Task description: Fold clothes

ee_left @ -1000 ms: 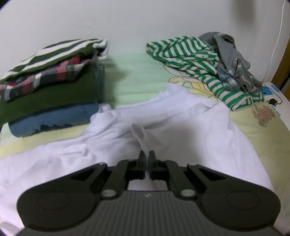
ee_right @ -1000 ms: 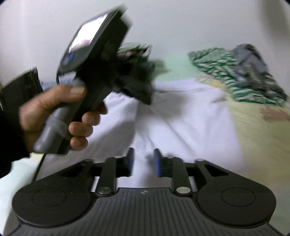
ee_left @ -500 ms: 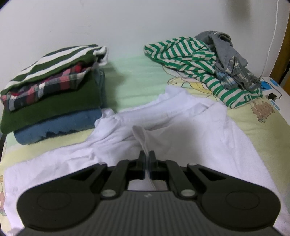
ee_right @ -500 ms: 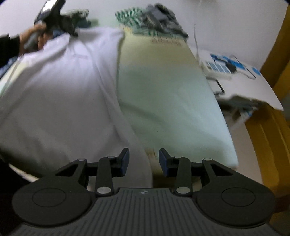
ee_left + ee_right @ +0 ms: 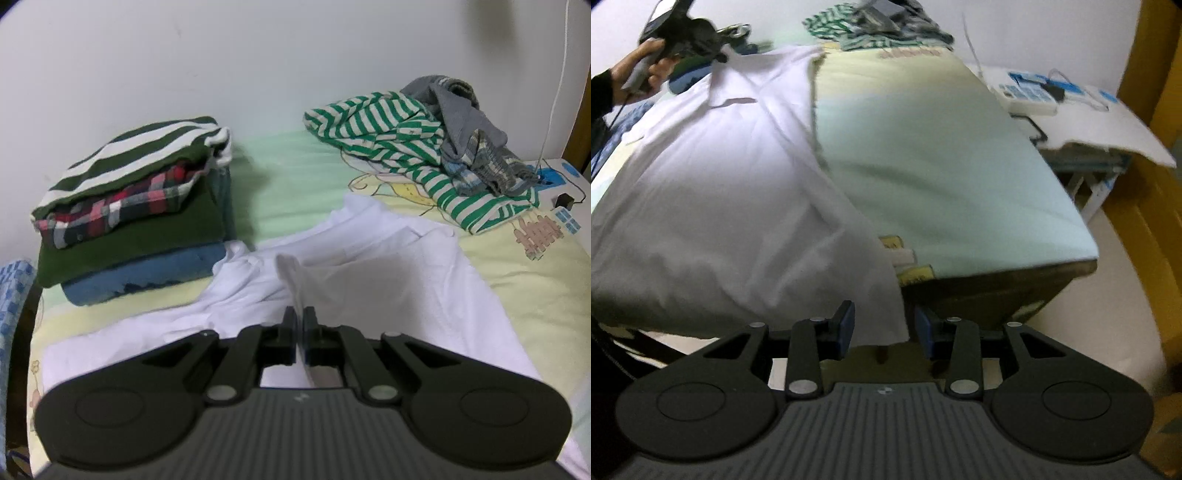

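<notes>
Left claw (image 5: 299, 318) clenched on white shirt (image 5: 388, 273) mid-bed; right claw (image 5: 882, 325) released, astride shirt hem at bed's (image 5: 923, 147) foot edge.

Left view low over bed (image 5: 295, 192) facing wall, right view from foot, sharing white shirt (image 5: 388, 266)

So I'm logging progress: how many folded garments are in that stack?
4 visible, top to bottom: striped top, plaid shirt, dark green garment, blue garment. More may be hidden.
</notes>
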A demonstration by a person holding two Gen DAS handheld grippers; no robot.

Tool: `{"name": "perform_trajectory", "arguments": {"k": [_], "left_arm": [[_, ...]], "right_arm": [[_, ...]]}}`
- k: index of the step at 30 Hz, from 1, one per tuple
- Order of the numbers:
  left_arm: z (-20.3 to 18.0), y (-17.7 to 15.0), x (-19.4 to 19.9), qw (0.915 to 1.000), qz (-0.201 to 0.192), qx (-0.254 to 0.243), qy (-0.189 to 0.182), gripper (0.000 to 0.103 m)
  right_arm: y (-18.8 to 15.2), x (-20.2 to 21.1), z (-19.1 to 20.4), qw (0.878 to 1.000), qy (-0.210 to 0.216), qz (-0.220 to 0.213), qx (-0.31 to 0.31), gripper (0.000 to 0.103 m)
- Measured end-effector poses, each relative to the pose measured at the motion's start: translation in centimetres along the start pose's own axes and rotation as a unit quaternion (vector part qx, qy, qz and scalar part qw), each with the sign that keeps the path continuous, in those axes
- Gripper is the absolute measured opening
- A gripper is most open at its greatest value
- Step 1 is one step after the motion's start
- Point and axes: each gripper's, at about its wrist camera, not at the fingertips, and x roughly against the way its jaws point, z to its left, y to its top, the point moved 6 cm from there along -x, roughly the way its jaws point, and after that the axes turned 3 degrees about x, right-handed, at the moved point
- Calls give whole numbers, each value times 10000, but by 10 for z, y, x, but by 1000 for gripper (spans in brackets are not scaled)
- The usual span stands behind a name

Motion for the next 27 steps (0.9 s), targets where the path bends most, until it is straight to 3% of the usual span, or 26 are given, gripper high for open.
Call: {"name": "perform_trajectory", "arguments": {"k": [4,7,10,19,27], "left_arm": [[-1,-3,-5,9999,104,-29,126,1],[-2,-4,-8,9997,137,-54,204,1],[-1,-2,-7,9997,119,-15,205,1],[9,17,-3,9996,22,-58,269,1],[22,28,-9,9990,-7,-139,433,1]], "right_arm": [[0,-11,-11,9987,298,-52,-418,34],[-1,-9,-15,9959,570,-57,-699,3],[1,1,-6,9974,501,-135,-493,2],[11,26,50,9888,1494,-12,-5,2],[15,40,106,9684,2438,179,500,2]]}}
